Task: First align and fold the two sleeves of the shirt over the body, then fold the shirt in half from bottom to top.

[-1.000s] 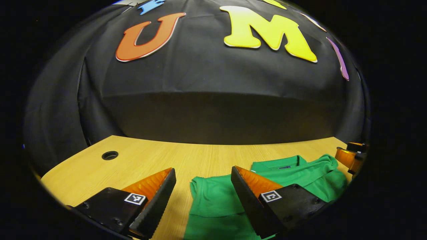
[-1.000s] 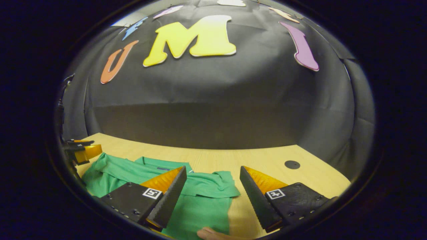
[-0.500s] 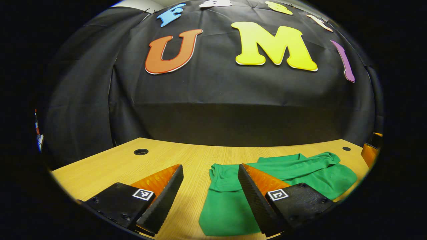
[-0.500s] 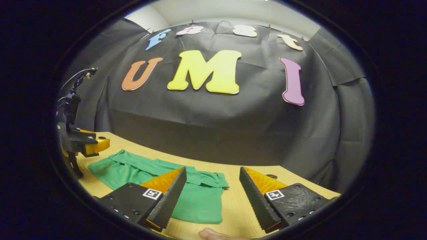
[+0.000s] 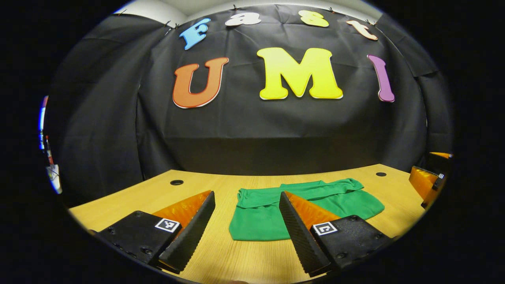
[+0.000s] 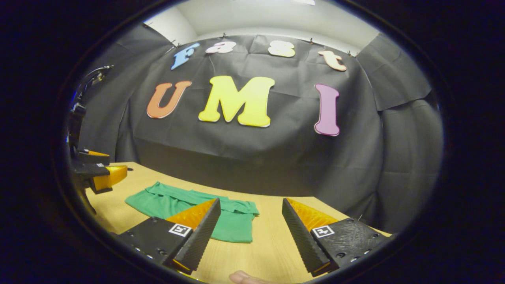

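While the black cloth wall (image 5: 252, 130) takes up the upper and middle part of both views, the wooden table (image 5: 130, 201) runs across the lower part. Two round holes are set in its top: one sits left of centre in the left gripper view (image 5: 176, 182), the other at the right of that frame (image 5: 380, 174).

On the table lies the green shirt (image 5: 260, 221), folded into a flat, compact shape. In the left gripper view it is low and right of centre; in the right gripper view it is at the lower left (image 6: 232, 227), partly hidden behind a finger.

At the bottom of the left gripper view the left tongs (image 5: 246, 195) stand wide apart, above the table, gripping nothing. At the bottom of the right gripper view the right tongs (image 6: 251, 202) are likewise spread wide and empty. A fingertip (image 6: 240, 277) shows at the bottom edge of that view.
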A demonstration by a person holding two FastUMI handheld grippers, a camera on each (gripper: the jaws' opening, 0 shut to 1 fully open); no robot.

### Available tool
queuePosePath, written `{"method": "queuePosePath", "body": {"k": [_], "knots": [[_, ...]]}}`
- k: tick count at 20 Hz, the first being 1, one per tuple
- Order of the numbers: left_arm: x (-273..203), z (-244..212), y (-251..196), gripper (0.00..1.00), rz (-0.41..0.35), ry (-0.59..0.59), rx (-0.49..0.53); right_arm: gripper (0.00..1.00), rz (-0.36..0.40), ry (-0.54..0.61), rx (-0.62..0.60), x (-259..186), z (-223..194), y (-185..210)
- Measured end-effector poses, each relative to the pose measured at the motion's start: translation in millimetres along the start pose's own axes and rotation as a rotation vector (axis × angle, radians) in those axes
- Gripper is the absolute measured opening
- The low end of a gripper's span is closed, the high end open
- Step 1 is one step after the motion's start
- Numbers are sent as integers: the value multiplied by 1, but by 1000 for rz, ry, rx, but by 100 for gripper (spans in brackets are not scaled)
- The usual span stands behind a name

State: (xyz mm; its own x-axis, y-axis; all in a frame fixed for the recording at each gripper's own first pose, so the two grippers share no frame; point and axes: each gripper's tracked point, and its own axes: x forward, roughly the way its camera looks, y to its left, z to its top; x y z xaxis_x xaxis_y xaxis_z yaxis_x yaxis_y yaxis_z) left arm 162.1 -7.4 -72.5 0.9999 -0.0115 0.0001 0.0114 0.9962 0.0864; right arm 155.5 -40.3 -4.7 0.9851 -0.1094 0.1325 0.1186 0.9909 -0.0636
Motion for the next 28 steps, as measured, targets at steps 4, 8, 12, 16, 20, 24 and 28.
{"method": "queuePosePath", "body": {"k": [4, 8, 12, 16, 20, 24, 28], "knots": [[-67, 33, -4, 100, 13, -44, 2, 95, -4, -5, 22, -61, 39, -12], [-124, 57, -11, 100, -1, -64, 34, 95, -23, 34, 18, -123, 64, -32], [-155, 66, -23, 100, -57, -30, 26, 96, -38, 32, 9, -163, 85, -45], [-168, 63, -29, 100, -72, 28, -26, 95, -40, 7, -8, -182, 103, -42], [-173, 68, -27, 100, -73, -1, -2, 95, -18, 28, -14, -186, 90, -36], [-173, 73, -14, 100, -53, -18, -29, 95, -18, 55, -2, -184, 78, -42], [-169, 70, -14, 100, -50, -24, -55, 95, -8, 84, 7, -183, 60, -49]]}}
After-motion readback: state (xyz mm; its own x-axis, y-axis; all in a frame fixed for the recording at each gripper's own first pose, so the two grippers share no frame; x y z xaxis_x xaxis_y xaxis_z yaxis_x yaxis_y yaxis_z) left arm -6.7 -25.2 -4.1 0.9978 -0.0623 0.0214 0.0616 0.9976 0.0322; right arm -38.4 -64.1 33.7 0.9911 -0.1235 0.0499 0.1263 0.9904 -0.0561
